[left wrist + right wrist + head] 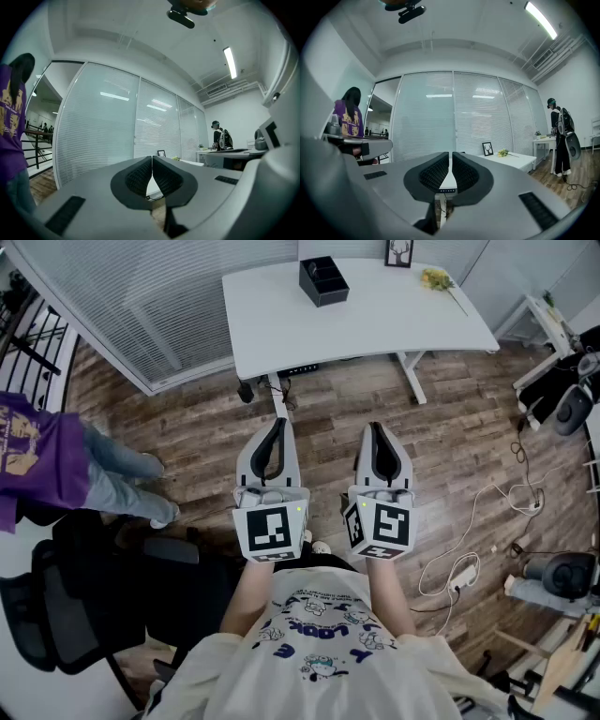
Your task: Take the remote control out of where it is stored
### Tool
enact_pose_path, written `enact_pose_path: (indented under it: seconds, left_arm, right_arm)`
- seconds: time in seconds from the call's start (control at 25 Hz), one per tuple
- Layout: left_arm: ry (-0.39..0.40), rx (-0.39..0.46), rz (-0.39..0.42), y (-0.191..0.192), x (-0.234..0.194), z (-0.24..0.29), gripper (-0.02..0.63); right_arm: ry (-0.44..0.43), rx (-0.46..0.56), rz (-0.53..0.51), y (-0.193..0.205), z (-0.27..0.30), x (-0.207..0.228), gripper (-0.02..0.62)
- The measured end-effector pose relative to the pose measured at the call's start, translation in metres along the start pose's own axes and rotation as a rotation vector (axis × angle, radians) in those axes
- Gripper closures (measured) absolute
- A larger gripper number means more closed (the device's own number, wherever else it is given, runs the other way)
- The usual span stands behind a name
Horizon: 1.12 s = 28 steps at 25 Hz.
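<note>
Head view only: black box [323, 280] on white desk [394, 320], well ahead of left gripper [274, 427] and right gripper [378, 429]. Box contents too small to read; remote not made out in any view.
Gripper views only: bystander with backpack [560, 136].
Counts: one desk, one box, one frame [398, 251], one flower sprig [434, 278], two bystanders, second being bystander in purple [33, 451].
Left gripper: jaws pressed together, nothing between.
Right gripper: jaws all but together, thin slit, nothing between.
</note>
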<state>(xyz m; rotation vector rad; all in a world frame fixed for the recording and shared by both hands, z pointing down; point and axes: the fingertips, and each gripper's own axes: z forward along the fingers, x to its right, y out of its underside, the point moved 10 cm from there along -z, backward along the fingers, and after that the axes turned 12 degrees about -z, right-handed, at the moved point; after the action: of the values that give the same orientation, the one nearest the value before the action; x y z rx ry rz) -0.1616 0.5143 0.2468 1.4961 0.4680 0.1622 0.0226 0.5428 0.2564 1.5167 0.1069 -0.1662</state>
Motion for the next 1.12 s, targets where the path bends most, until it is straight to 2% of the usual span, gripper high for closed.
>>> enact_pose_path:
  seconds: [0.4, 0.56, 0.72, 1.12]
  left_arm:
    - [0.016, -0.006, -0.005, 0.002, -0.012, 0.018, 0.588]
    - [0.031, 0.018, -0.029, 0.003, -0.018, 0.029, 0.588]
    - [0.041, -0.007, -0.011, 0.005, -0.024, 0.036, 0.588]
    - [0.03, -0.008, -0.04, 0.007, -0.033, 0.069, 0.588]
  right_arm:
    - [0.014, -0.01, 0.014, 0.004, 0.019, -0.005, 0.549]
    - [0.028, -0.013, 0.012, 0.006, 0.03, -0.007, 0.549]
    - [0.034, -0.016, 0.012, 0.008, 0.037, -0.01, 0.549]
    - [0.007, -0.034, 0.013, 0.009, 0.071, -0.006, 0.549]
